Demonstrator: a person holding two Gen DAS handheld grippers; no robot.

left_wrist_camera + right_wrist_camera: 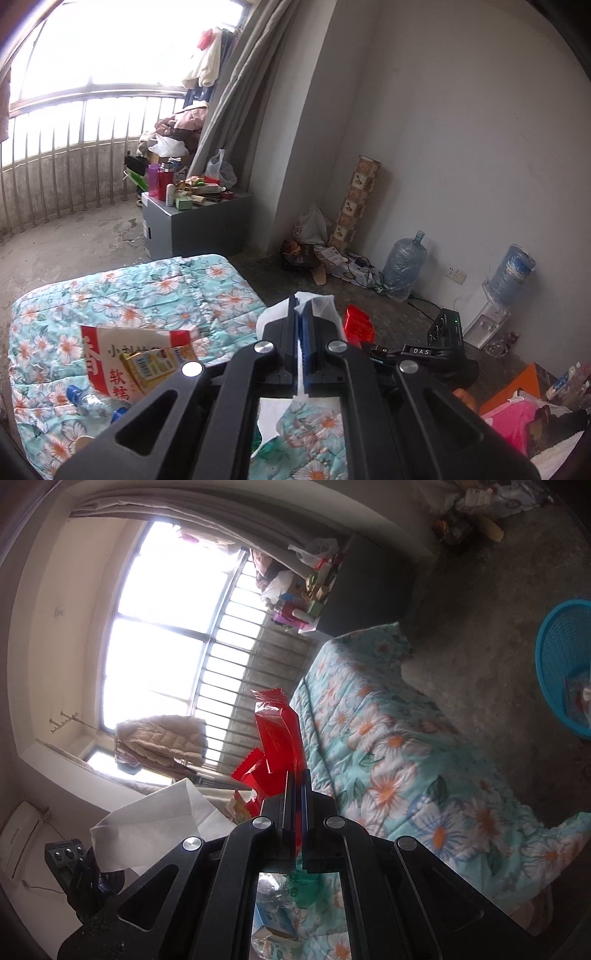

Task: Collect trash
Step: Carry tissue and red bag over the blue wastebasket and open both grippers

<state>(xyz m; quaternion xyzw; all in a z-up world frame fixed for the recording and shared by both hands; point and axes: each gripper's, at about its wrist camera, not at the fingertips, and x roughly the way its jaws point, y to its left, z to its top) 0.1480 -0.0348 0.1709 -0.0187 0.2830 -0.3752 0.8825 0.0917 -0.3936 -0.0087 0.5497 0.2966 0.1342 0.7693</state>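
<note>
A: Where's the trash?
B: The red wrapper [279, 738] is clamped in the right gripper [296, 775], the white tissue [317, 301] in the left gripper [300, 301], both above the floral quilt [147, 295].
A: How do they handle?
B: Probably light, crinkly and limp; pinch an edge firmly. The blue basket [561, 664] waits nearby.

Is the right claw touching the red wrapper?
Touching. The right wrist view shows the right claw shut on the red wrapper, pinched between its fingers.
</note>
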